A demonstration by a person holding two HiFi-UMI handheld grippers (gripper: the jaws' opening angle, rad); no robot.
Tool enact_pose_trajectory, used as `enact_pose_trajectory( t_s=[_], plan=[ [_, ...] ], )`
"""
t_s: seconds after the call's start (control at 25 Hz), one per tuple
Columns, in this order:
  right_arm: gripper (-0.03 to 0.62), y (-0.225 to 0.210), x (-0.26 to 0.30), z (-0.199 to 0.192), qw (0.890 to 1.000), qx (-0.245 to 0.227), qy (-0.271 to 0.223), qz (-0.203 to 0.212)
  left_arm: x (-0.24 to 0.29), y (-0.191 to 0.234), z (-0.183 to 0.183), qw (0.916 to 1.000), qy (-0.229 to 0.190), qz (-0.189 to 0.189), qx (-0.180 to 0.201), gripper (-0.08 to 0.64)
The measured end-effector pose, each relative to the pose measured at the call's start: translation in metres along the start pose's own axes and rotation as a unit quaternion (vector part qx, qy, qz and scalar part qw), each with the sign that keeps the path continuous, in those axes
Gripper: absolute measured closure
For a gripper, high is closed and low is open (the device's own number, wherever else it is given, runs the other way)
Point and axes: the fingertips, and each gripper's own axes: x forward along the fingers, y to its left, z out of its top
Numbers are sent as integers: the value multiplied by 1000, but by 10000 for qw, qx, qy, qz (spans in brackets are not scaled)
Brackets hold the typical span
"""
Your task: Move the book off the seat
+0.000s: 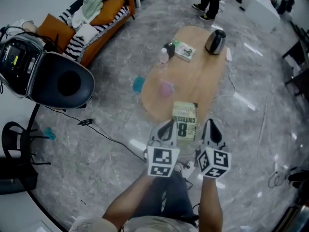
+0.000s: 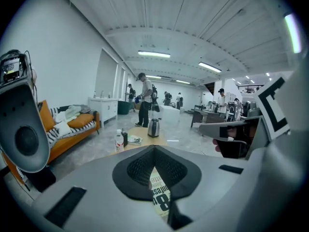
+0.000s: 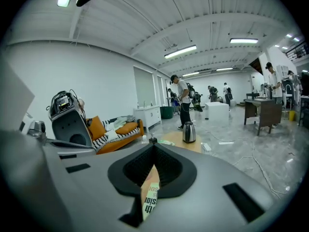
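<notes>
Left tongs (image 1: 168,125) closed on the left edge of the book (image 1: 185,121); right tongs (image 1: 208,125) closed on its right edge. Each gripper view shows the dark pads pinched together with a strip of the printed cover between them. Book is held flat between the two tongs, cover up, large "8" and green lettering readable in the head view. It sits over the near end of the oval wooden tabletop (image 1: 193,86); cannot tell if it rests on the wood or hangs just above it. Book is well apart from the dark shell chair (image 1: 63,83) at left, which stands on the grey marbled floor (image 1: 111,124).

On the far half of the tabletop: metal kettle (image 1: 215,41), clear bottle (image 1: 164,56), small magazine (image 1: 184,50) between them. A pink item (image 1: 166,88) lies mid-tabletop, too blurred to name. Orange sofa (image 1: 104,16) with striped cover and piled clothes at upper left. A person's legs (image 1: 210,1) stand beyond the tabletop.
</notes>
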Motion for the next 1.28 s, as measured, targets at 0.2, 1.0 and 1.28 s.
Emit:
enact_pose_trajectory(
  t_s=[0.2,1.0,1.28],
  plan=[
    [588,13,-10,28,9997,-134,-210,85,-17,-12,22,9997,-193,-76,114,557],
    [588,23,-76,116,9927,-488,-1036,369,-79,-20,146,9837,-1655,437,553,557],
    [588,26,-99,153,9837,-747,-1585,403,-97,-30,176,9708,-2240,464,726,557]
  ],
)
